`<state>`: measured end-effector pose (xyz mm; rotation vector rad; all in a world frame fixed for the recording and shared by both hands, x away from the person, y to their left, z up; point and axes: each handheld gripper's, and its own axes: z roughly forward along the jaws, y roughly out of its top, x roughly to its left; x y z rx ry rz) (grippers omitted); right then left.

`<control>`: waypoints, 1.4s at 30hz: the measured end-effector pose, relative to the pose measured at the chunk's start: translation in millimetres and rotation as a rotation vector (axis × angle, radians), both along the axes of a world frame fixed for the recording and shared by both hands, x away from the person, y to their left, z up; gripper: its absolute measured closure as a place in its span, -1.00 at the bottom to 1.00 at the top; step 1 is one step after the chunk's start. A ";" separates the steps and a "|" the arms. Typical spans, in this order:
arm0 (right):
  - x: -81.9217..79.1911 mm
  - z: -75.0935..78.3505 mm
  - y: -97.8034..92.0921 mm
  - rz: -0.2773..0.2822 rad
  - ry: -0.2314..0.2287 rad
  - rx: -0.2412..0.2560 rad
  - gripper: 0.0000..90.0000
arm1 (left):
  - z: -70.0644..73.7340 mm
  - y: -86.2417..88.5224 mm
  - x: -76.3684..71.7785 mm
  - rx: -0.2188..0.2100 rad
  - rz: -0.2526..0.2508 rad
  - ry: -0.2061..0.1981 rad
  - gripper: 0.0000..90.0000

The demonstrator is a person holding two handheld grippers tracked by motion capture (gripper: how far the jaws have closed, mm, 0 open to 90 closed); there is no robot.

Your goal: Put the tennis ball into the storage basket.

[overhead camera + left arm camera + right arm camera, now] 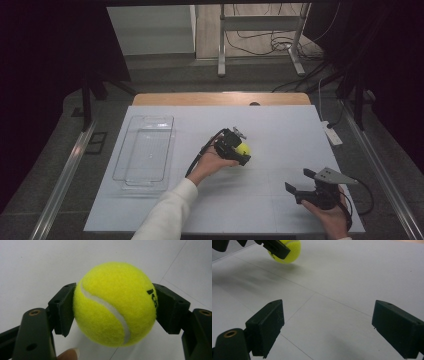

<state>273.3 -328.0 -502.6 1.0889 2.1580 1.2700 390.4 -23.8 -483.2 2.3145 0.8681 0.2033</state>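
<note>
A yellow tennis ball (244, 148) is at the middle of the white table sheet (280, 130). My left gripper (241, 153) is shut on it. In the left gripper view the two black jaws press against opposite sides of the tennis ball (115, 305), with a fingertip of the hand showing at the bottom edge. The right gripper view has the same ball (288, 251) far off at the upper left, its shadow under it. My right gripper (300, 181) rests near the front right of the table, open (328, 312), with bare sheet between its jaws.
An empty clear plastic tray (150, 119) lies on the left part of the sheet. A white power strip (331, 134) sits off the table's right edge. Behind the table are a metal stand (260, 22) and loose cables on the floor.
</note>
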 end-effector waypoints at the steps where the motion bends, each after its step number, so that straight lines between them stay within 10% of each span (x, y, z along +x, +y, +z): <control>1: 0.0 0.0 0.0 0.000 0.000 0.000 -0.75 | 0.0 0.0 0.0 0.000 0.000 0.000 -0.40; 42: 0.1 0.2 0.3 -0.004 -0.003 0.003 -0.75 | 28.5 21.6 -13.2 -0.047 0.007 -0.076 -0.40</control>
